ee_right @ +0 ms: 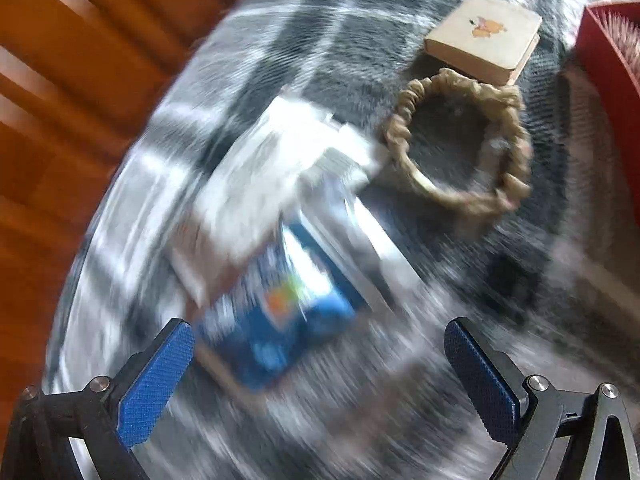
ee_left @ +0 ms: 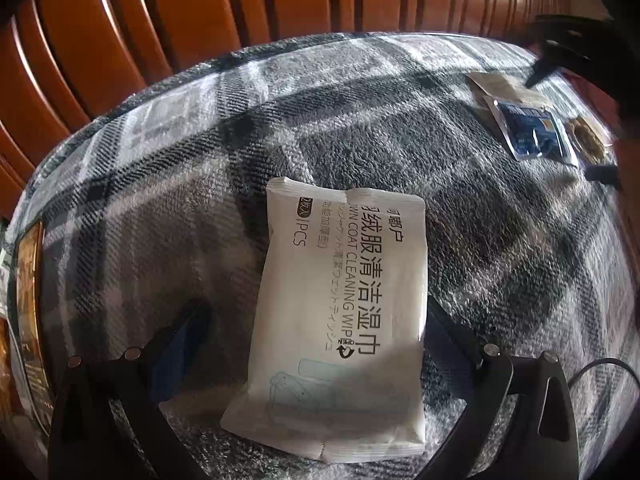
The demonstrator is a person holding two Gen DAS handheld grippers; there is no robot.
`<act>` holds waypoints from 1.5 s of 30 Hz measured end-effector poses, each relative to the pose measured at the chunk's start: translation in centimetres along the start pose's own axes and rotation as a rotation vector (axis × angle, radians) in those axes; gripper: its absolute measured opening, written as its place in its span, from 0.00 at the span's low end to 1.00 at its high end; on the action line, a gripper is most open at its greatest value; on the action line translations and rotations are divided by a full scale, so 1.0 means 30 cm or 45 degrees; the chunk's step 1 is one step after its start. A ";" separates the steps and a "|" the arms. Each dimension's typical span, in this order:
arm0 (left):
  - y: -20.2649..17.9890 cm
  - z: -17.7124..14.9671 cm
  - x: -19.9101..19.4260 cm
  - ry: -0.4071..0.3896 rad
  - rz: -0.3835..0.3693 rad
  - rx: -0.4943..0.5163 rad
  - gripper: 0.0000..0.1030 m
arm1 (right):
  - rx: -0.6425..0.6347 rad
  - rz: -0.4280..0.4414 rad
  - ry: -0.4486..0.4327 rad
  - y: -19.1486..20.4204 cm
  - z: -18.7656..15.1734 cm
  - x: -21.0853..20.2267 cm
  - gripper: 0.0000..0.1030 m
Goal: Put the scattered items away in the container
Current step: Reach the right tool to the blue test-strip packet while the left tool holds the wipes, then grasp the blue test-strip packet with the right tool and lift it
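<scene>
A white wet-wipe packet (ee_left: 340, 320) lies flat on the plaid blanket (ee_left: 500, 220) between the wide-apart fingers of my left gripper (ee_left: 316, 316), which is open just above it. My right gripper (ee_right: 316, 332) is open over a blurred blue sachet (ee_right: 280, 320) and a white sachet (ee_right: 260, 200). A beige scrunchie (ee_right: 460, 144) and a small cream booklet (ee_right: 484, 36) lie beyond them. The red container (ee_right: 608, 80) is at the right edge. The left wrist view also shows the blue sachet (ee_left: 528, 128), the white sachet (ee_left: 496, 84) and the right gripper's dark fingers (ee_left: 560, 60) far right.
A wooden slatted bench back (ee_left: 200, 20) runs behind the blanket. A printed packet or magazine edge (ee_left: 28, 300) lies at the far left. The right wrist view is motion-blurred.
</scene>
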State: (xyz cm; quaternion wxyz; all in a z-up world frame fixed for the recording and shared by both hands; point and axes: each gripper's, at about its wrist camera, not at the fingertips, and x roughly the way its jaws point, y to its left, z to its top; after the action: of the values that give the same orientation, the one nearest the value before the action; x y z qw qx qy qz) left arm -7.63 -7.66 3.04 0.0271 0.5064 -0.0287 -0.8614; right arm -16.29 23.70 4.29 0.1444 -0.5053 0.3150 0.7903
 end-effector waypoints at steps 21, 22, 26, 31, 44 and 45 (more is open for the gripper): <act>-0.196 0.001 0.083 0.041 -0.006 0.008 1.00 | -0.402 -0.066 0.056 -0.234 -0.146 -0.097 1.00; -0.196 -0.001 0.081 0.038 -0.005 0.010 1.00 | -0.409 -0.068 0.046 -0.222 -0.137 -0.096 1.00; -0.202 -0.017 0.075 0.028 -0.005 0.016 1.00 | -0.465 -0.111 0.064 -0.142 -0.084 -0.033 1.00; -0.206 -0.013 0.082 0.019 -0.002 0.021 1.00 | -0.619 -0.304 0.008 -0.080 -0.133 0.041 0.95; -0.212 -0.006 0.088 0.006 0.010 0.018 1.00 | -0.884 -0.159 -0.059 -0.262 -0.407 -0.115 0.47; -0.214 -0.004 0.088 0.007 0.011 0.018 1.00 | -0.894 -0.150 -0.054 -0.286 -0.433 -0.138 0.49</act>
State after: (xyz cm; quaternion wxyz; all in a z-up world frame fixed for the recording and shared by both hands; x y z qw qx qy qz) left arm -8.93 -1.48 0.19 0.0276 0.5088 -0.0369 -0.8597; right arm -0.55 22.21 1.19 0.0138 -0.5249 -0.0087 0.8510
